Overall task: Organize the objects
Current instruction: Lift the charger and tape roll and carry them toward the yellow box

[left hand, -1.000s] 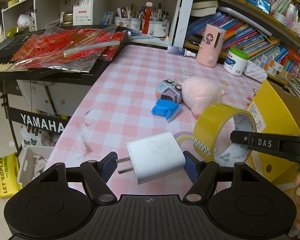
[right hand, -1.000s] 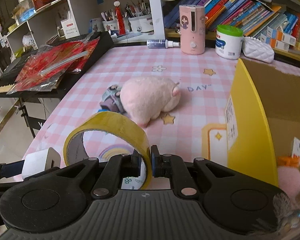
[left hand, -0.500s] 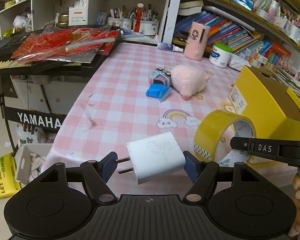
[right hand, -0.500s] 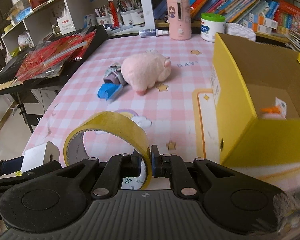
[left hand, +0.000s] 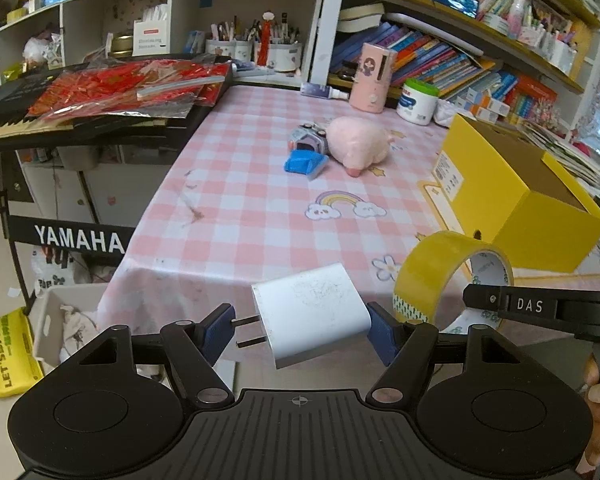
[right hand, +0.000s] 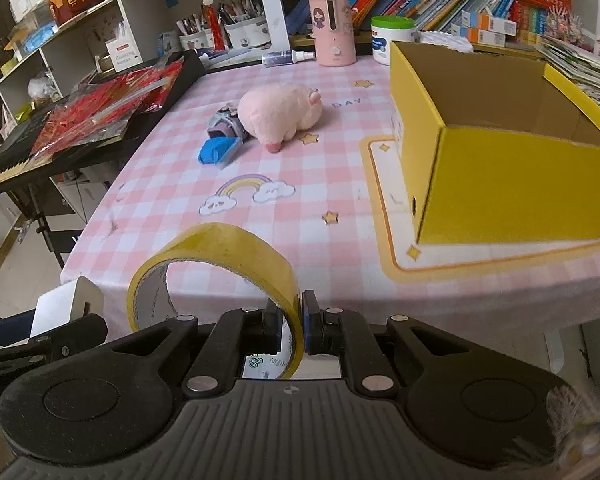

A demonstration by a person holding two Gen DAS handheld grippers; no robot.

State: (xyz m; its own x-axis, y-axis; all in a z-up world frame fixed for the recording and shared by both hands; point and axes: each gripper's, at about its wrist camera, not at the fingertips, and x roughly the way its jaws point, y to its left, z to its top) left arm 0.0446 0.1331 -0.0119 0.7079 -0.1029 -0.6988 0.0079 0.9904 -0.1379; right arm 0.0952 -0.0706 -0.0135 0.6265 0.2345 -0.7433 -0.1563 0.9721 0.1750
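Left hand-held gripper is clamped w/ its blue pads on a white charger plug, prongs pointing left, held in the air just off the near edge of the pink-check surface. Right hand-held gripper is pinched nearly closed on the wall of a yellow tape roll — one pad inside the ring, one outside — also off the near edge, just beside the charger. Yellow box sits open-topped near the right edge of the surface; inside can't be made out. Toward the far middle lie a pink plush pig, a grey toy touching its left side, and a blue block just in front of the toy. Pink dispenser & white jar w/ green lid stand at the far edge.
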